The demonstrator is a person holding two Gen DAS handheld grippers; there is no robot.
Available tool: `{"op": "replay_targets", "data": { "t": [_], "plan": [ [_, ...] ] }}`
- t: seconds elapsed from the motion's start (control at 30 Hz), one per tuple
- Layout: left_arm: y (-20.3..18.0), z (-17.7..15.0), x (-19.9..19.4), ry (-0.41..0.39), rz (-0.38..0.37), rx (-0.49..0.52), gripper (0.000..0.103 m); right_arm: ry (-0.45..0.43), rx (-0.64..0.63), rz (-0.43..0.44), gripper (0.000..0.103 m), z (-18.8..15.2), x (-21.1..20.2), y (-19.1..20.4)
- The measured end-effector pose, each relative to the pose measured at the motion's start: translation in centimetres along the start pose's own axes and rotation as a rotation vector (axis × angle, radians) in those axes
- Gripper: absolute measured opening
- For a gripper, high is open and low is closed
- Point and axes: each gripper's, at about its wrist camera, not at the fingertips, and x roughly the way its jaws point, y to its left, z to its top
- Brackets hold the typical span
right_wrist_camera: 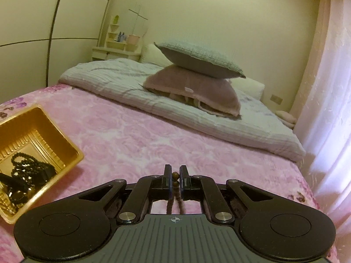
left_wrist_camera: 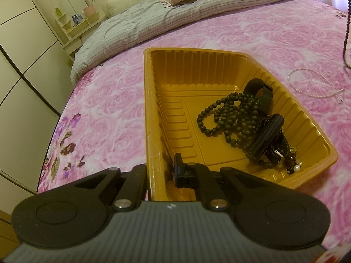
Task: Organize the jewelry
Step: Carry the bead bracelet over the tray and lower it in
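Note:
A gold plastic tray (left_wrist_camera: 151, 109) sits on the pink floral bedspread. My left gripper (left_wrist_camera: 161, 172) is shut on the tray's near left wall, one finger outside and one inside. Inside the tray lie a dark green bead necklace (left_wrist_camera: 228, 118), a black watch strap (left_wrist_camera: 264, 131) and small pearl pieces (left_wrist_camera: 296, 167). My right gripper (right_wrist_camera: 175, 172) is raised above the bed, shut on a brown bead string (right_wrist_camera: 175, 184) whose strands hang below the fingers. That hanging string (left_wrist_camera: 346, 32) shows at the far right of the left wrist view. A pale pearl necklace (left_wrist_camera: 311, 83) lies on the bedspread right of the tray (right_wrist_camera: 72, 148).
A folded grey quilt (right_wrist_camera: 131, 83) with two stacked pillows (right_wrist_camera: 197, 76) covers the far half of the bed. A small dresser with a round mirror (left_wrist_camera: 76, 0) stands by the headboard. Wardrobe doors (left_wrist_camera: 22, 43) run along the left, and a sheer curtain (right_wrist_camera: 329, 109) hangs on the right.

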Motion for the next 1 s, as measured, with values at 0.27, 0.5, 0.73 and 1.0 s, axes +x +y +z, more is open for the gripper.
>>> {"op": "replay_targets", "data": {
  "t": [0.27,0.5,0.73,1.0],
  "plan": [
    [0.1,0.0,0.2,-0.001,-0.008,0.0,0.006,-0.091,-0.033,0.132,0.006,4.4,-1.5,3.6],
    [0.4,-0.1,0.4,0.002,-0.026,0.008,0.006,-0.17,-0.076,0.308,0.006,9.0,-2.1,9.0],
    [0.5,-0.1,0.4,-0.003,-0.032,0.011,0.006,-0.186,-0.157,0.452,0.006,11.5,-1.0,15.3],
    [0.5,-0.2,0.4,-0.001,-0.037,0.007,0.006,-0.129,-0.151,0.55,0.006,11.3,2.0,20.2]
  ]
}}
